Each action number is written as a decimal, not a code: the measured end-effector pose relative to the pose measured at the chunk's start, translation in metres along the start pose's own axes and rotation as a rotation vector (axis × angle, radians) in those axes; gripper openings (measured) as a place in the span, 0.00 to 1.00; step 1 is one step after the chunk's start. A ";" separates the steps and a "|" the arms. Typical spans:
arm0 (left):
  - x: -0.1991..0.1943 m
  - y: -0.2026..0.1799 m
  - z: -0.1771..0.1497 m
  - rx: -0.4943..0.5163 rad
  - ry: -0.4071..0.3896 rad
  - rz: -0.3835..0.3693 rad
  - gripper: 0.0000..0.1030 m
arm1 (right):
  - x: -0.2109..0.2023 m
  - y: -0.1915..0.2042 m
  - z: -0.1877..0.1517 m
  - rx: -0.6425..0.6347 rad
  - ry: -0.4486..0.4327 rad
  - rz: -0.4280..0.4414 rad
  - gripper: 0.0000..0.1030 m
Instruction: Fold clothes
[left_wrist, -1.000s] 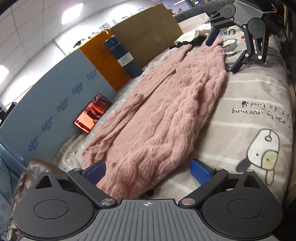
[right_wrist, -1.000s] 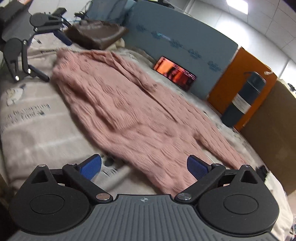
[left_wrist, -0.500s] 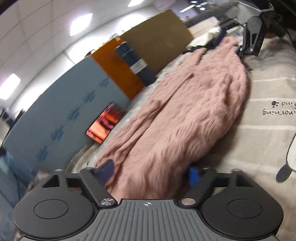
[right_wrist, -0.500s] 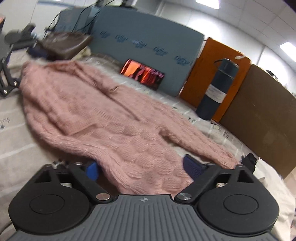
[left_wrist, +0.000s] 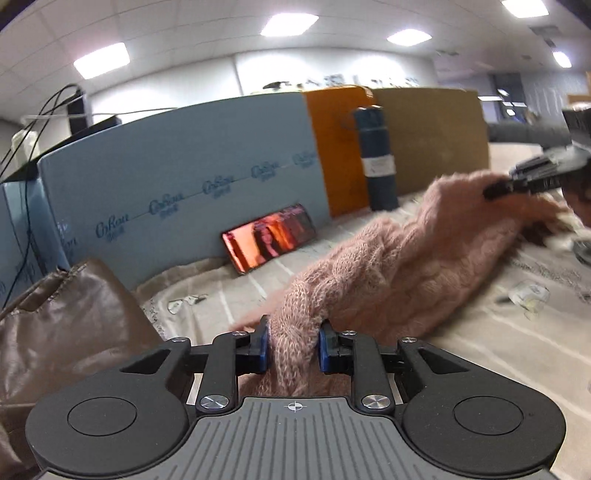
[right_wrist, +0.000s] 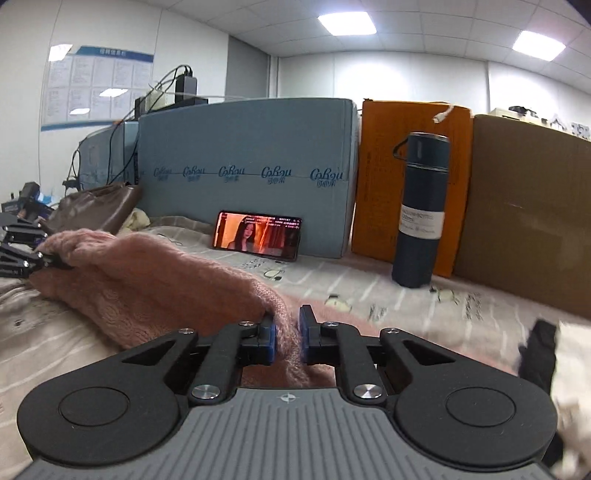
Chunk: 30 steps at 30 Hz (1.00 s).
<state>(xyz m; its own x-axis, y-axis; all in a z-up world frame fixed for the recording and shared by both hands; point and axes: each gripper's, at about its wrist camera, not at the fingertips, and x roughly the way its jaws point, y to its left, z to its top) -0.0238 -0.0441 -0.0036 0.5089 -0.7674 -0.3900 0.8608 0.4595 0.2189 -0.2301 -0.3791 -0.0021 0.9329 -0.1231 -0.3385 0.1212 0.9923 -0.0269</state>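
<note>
sweater: pink cable-knit sweater is bunched up in a long ridge on the bedsheet, one long edge lifted off it at both ends, the rest still slumped on the fabric.
left gripper: left gripper has its fingers closing on a wad of the knit, the blue pads already pressing on it from both sides. thick fold stuffed between them, so they can't fully meet.
right gripper: right gripper has its fingers clamped on the other end of the same edge, a thinner bit of fuzz pinched between the pads. you can spot it from the left cam too, far right, kinda blurry.
step: looks to me like the grab-and-lift part of a lengthwise fold, both ends pinched and the edge just coming up. fold itself isn't laid yet.
next move: i'd guess both hands need to carry that edge across the body of the sweater together, same height, same pace, then set it down flat so the edges line up. if one end lags, the knit will twist.
watch out: loose fuzzy knit, stretchy, could sag in the middle or slip out of the thinner right-hand pinch.
clutter: phone playing a video is propped against the blue box, flask stands by the orange box, brown bag sits just beside the left gripper. all near the far side where the fold might land, so keep the swing low-ish.
</note>
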 end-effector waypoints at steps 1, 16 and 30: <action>0.004 0.004 0.001 -0.013 0.004 0.010 0.23 | 0.009 -0.002 0.002 -0.003 0.011 0.001 0.11; 0.051 -0.028 0.031 -0.043 -0.029 0.080 0.79 | 0.043 -0.036 -0.008 0.030 0.124 -0.125 0.60; 0.064 -0.012 0.011 -0.146 0.042 0.112 0.80 | -0.043 -0.097 -0.034 0.151 0.171 -0.416 0.68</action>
<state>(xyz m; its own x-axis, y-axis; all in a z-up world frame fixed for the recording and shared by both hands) -0.0013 -0.1031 -0.0215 0.5978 -0.6899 -0.4082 0.7865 0.6033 0.1320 -0.2933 -0.4692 -0.0169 0.7268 -0.4925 -0.4786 0.5323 0.8444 -0.0605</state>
